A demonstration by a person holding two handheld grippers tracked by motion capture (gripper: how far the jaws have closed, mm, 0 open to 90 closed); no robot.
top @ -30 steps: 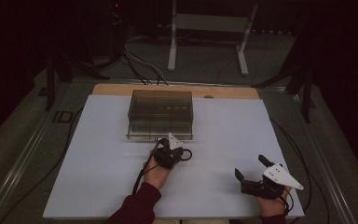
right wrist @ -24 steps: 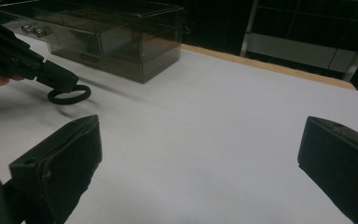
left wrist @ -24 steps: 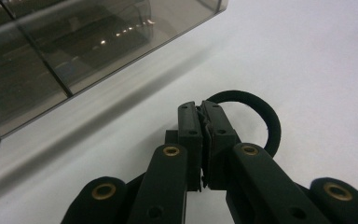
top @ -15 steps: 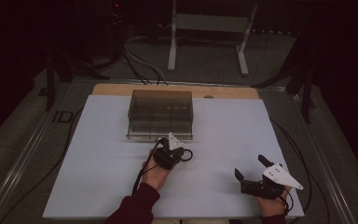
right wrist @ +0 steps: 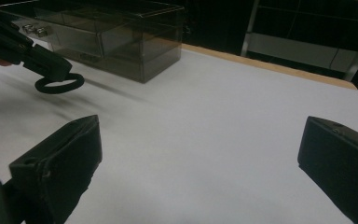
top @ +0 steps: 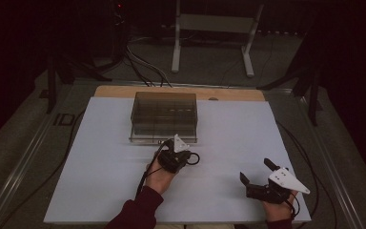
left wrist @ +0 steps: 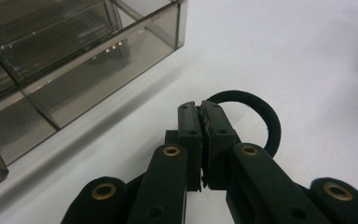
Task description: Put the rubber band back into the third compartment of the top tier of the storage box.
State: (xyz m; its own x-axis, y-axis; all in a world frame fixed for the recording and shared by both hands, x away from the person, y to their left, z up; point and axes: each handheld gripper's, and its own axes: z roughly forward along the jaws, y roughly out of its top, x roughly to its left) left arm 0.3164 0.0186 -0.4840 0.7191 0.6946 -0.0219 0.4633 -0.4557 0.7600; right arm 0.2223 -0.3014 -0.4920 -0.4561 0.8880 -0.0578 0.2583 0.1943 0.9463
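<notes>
Your left hand-held gripper (top: pixel 175 153) sits in the high view just in front of the smoky plastic drawer box (top: pixel 164 116) on the white table (top: pixel 100 167), while your right hand-held gripper (top: pixel 257 174) rests well apart near the table's right front, jaws spread. From the left gripper view, your jaws are pressed together on a black rubber ring (left wrist: pixel 254 116). From the right gripper view, your jaws stand wide apart, touching nothing; the ring hangs just above the table, near the box.
</notes>
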